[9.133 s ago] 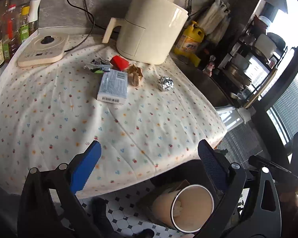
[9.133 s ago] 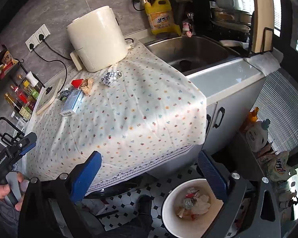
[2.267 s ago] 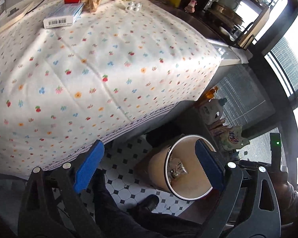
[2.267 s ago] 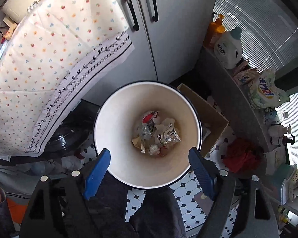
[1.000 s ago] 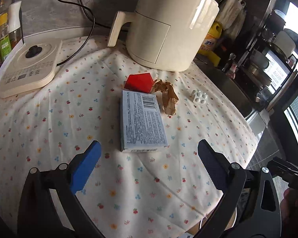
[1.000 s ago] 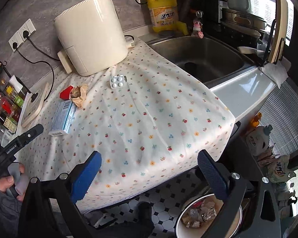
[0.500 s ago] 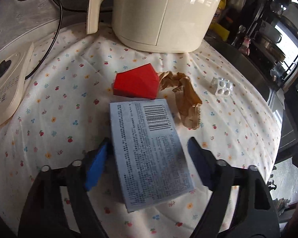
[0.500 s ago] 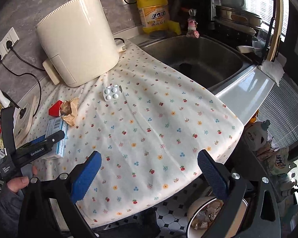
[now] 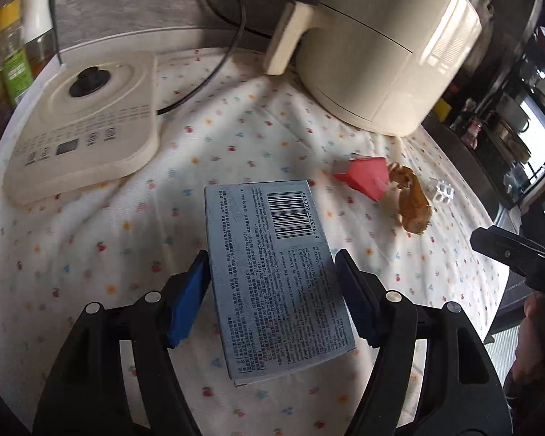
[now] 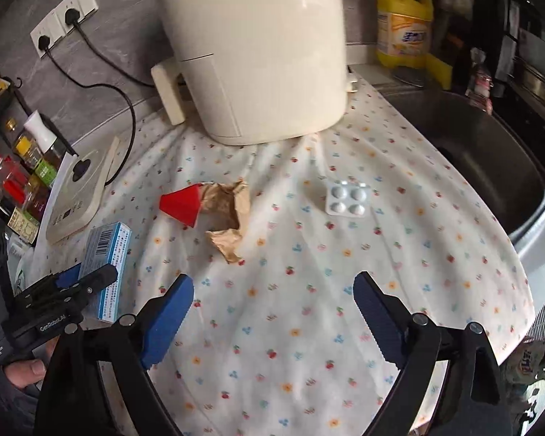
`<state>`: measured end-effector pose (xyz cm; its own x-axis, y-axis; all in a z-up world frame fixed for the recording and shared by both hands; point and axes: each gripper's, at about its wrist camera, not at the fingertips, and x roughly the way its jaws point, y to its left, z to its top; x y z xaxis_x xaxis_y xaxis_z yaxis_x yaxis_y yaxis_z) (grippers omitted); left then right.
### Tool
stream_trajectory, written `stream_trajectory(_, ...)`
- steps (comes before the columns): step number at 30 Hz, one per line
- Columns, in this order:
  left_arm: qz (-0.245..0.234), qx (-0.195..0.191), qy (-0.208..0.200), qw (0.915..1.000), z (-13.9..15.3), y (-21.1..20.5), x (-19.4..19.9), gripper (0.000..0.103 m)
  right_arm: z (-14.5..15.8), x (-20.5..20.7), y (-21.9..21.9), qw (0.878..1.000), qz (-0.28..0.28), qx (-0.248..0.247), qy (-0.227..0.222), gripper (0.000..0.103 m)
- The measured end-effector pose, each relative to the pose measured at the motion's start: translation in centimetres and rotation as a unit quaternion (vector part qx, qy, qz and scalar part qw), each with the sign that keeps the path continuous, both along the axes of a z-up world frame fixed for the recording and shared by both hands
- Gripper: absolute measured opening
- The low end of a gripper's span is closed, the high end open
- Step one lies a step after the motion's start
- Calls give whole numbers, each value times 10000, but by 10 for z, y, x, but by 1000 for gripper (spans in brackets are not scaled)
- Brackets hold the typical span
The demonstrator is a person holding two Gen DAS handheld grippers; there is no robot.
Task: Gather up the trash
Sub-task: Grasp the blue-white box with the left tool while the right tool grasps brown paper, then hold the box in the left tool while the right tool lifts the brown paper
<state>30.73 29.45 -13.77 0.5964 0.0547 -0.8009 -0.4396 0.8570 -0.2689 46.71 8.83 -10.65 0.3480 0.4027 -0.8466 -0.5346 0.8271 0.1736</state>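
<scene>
Left gripper (image 9: pixel 272 298) clamped on grey-blue barcoded box (image 9: pixel 272 272) above floral tablecloth (image 9: pixel 91 254). Beyond: red wrapper (image 9: pixel 367 178) touching crumpled brown paper (image 9: pixel 412 203), white blister pack (image 9: pixel 442 192), cream air fryer (image 9: pixel 385 43), kettle base (image 9: pixel 83 120).

Grey stone wall (image 10: pixel 127 7), wall sockets (image 10: pixel 63 16), steel sink (image 10: pixel 483 152), daylight right.

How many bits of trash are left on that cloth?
4: a blue box in the left gripper, a red scrap touching brown paper, and a pill pack nearer the sink.
</scene>
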Motion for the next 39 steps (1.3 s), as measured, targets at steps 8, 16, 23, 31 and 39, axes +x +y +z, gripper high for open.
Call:
stream_trajectory(8, 769, 26, -10, 9970, 2, 27, -66, 69, -23, 19, 49, 9995, 292, -127, -3, 80)
stream_trajectory(16, 1411, 122, -78, 9899, 12, 33, -128, 69, -31, 18, 60, 9990, 346, -230, -140, 10)
stream_trajectory(23, 1522, 159, -181, 9881, 18, 19, -139, 69, -11, 1, 36, 9984, 370, -102, -411, 9)
stream_trajectory(31, 1172, 183, -441, 9920, 32, -21, -116, 69, 10, -21, -18, 9978, 382, 83, -531, 9)
stream_trajectory(39, 522, 139, -611, 9967, 40, -75, -80, 69, 24, -36, -88, 9985, 29, 170, -527, 9)
